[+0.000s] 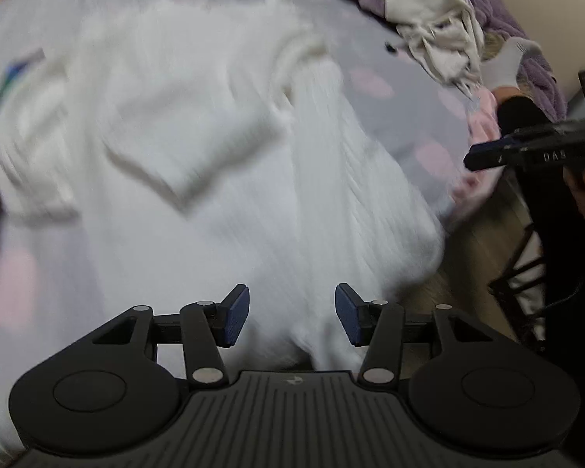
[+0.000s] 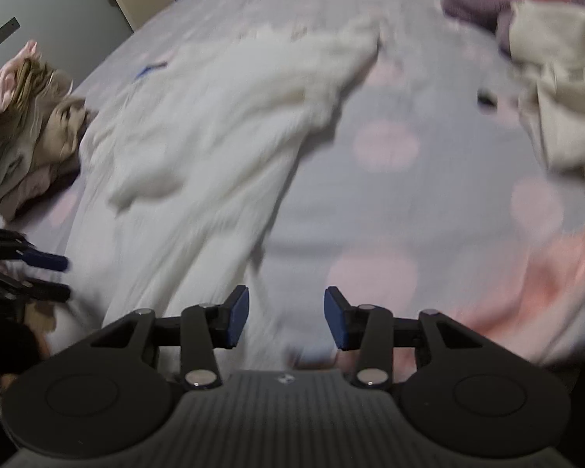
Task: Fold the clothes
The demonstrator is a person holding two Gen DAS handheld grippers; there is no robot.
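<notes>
White ribbed garment [image 1: 214,148] lies spread, rumpled and blurred on the bedsheet [image 2: 390,195].

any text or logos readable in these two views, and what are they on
"DAS", in pale letters on the side of the black right gripper, seen in the left wrist view; the word may be cut short.
A small pale emblem on the ribbed black body of each gripper, no letters legible.
A blue and green mark on the white ribbed garment is too blurred to read.
Nothing else legible.
</notes>
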